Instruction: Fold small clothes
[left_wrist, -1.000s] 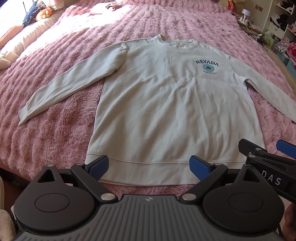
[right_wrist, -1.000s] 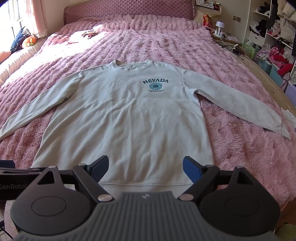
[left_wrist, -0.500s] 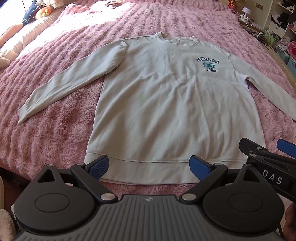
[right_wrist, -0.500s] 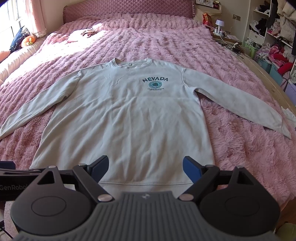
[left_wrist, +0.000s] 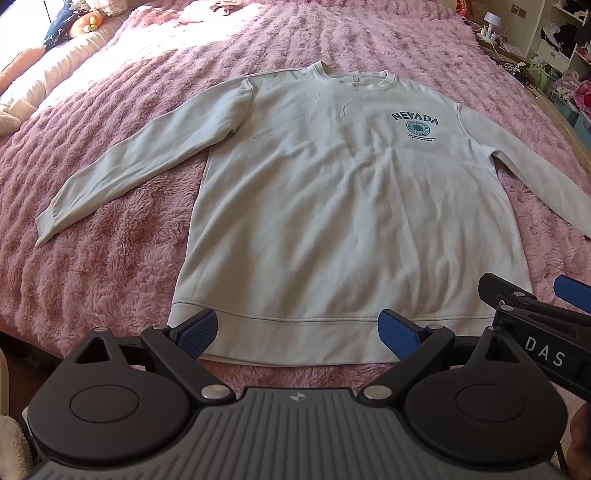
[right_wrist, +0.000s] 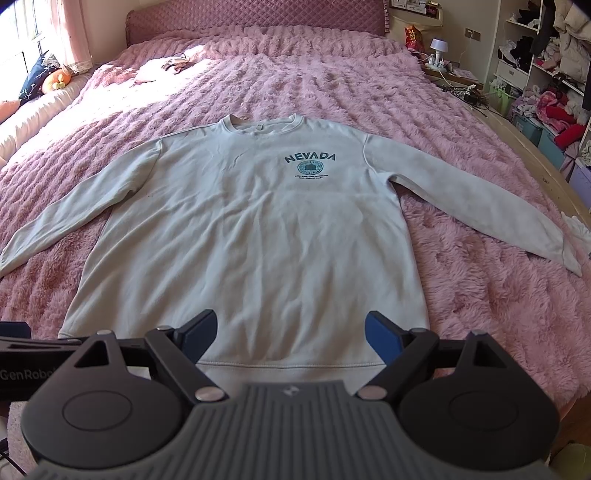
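Two grippers hover at the near edge of the bed, both with jaws spread wide and nothing between them. The left gripper (left_wrist: 297, 334) sits above the hem (left_wrist: 295, 338) of the sweatshirt (left_wrist: 347, 206), its blue pads (left_wrist: 195, 332) framing the hem band without touching the cloth; the right gripper (right_wrist: 290, 338) does the same just beside it, and its tip shows at the right of the left view. The sweatshirt lies flat and face up on the pink blanket (right_wrist: 480, 295) — pale grey, hem nearest, collar (right_wrist: 264, 123) farthest, both sleeves spread out and angled down to either side. The left cuff (left_wrist: 46, 230) and right cuff (right_wrist: 565, 256) rest on the blanket, well apart from the body. A dark "NEVADA" print (right_wrist: 310, 164) sits on the chest. Beyond the collar the blanket runs up to a quilted headboard (right_wrist: 258, 16) — sunlight falls across its far left part. A lamp (right_wrist: 437, 50) stands at the far right, with cluttered shelves (right_wrist: 535, 55) past it.
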